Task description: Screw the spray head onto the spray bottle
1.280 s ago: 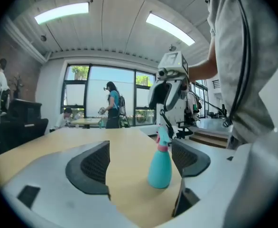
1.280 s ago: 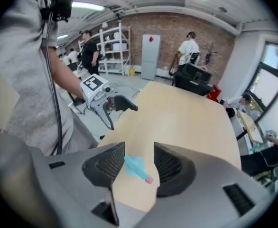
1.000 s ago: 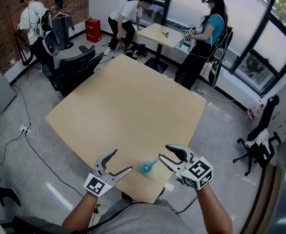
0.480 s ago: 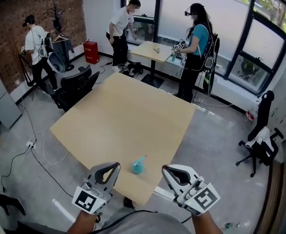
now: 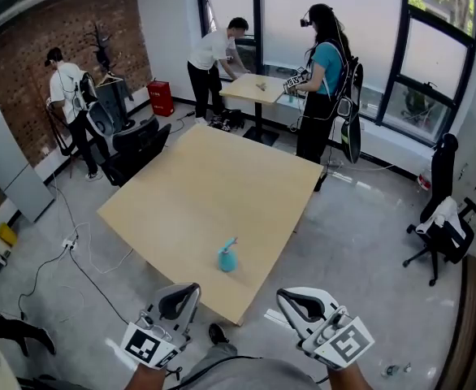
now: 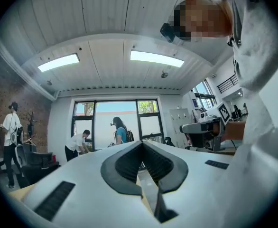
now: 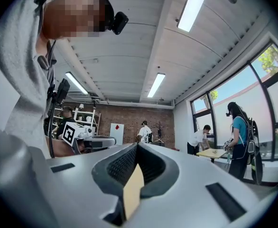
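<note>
A small teal spray bottle (image 5: 227,257) stands upright on the light wooden table (image 5: 214,185), near its front corner, with the spray head on top. Both grippers are held back from the table, close to my body, with nothing in them. The left gripper (image 5: 194,288) is shut and sits below and left of the bottle. The right gripper (image 5: 282,296) is shut too, below and right of it. In the left gripper view the jaws (image 6: 141,144) meet at the tips and point level across the room. The right gripper (image 7: 136,146) shows the same, jaws together and bare.
A person with grippers (image 5: 323,80) and another person (image 5: 214,55) stand by a small table (image 5: 258,88) at the windows. A third person (image 5: 67,96) stands by the brick wall. Black office chairs (image 5: 136,149) (image 5: 441,218) flank the table. Cables (image 5: 67,242) lie on the floor at left.
Both grippers have gone from open to shut and drawn back off the table towards me. The bottle, earlier blurred between them, now stands alone on the table.
</note>
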